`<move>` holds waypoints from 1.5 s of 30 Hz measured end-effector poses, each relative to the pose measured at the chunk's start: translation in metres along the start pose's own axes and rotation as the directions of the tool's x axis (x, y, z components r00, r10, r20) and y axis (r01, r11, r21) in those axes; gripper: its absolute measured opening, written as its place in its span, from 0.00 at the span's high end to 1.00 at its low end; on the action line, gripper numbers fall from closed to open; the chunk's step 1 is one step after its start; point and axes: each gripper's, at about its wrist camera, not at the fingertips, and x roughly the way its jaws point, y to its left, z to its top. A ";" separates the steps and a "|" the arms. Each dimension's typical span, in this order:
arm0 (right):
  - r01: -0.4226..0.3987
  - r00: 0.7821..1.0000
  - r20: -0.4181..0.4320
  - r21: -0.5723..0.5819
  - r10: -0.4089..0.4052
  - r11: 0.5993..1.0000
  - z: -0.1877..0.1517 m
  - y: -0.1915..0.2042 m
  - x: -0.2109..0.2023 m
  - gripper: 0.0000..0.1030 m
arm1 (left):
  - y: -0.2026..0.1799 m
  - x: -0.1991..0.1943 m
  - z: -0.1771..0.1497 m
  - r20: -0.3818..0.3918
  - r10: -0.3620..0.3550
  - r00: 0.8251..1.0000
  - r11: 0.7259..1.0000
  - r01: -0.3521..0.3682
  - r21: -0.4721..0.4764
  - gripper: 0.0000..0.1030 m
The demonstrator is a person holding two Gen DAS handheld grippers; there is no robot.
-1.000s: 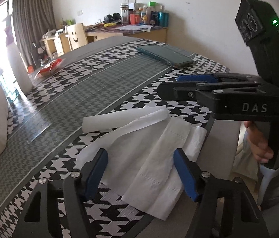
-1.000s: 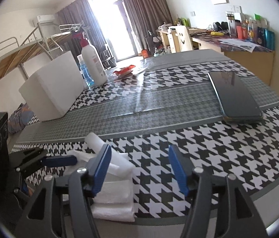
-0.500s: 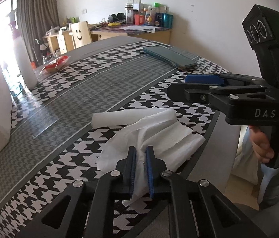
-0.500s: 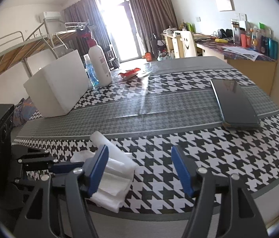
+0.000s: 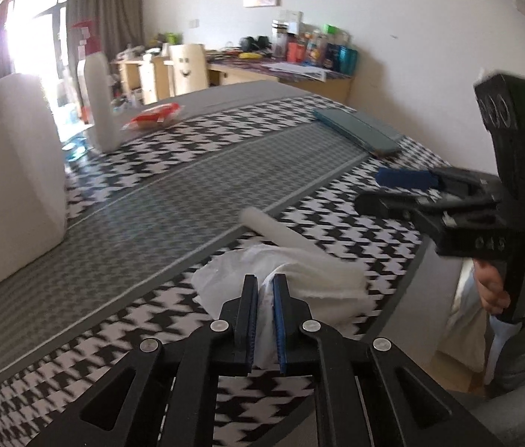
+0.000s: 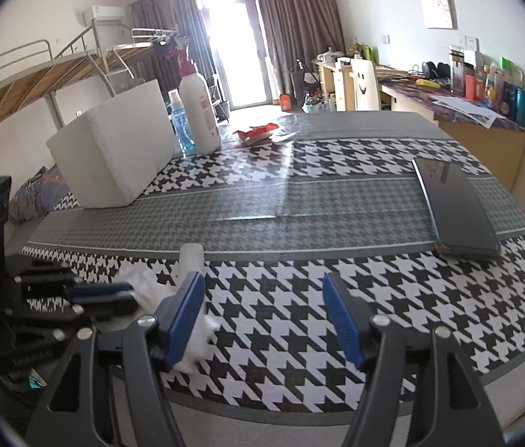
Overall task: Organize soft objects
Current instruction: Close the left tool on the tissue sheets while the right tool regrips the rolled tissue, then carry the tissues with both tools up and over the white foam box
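room: your wall (image 6: pixel 385 7) is pale, curtains (image 6: pixel 292 18) flank a bright door, and a cluttered desk (image 6: pixel 478 119) runs along the right.
table: your houndstooth cloth (image 6: pixel 299 231) has a grey centre band.
foam box (image 6: pixel 113 149): far left on the cloth, bottle (image 6: pixel 199 108) just beside.
tablet (image 6: pixel 456 208): flat, right side.
tissue (image 5: pixel 322 279): crumpled at near edge, white roll (image 5: pixel 277 229) touching behind.
left gripper (image 5: pixel 265 320): you're pinching the tissue, pads pressed together.
right gripper (image 6: pixel 266 320): spread, nothing between.
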 end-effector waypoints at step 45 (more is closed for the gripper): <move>0.018 0.979 -0.202 -0.010 -0.020 1.000 0.014 0.086 0.057 0.89 | 0.046 -0.021 -0.028 0.024 0.072 0.997 0.993 -0.069 -0.100 0.91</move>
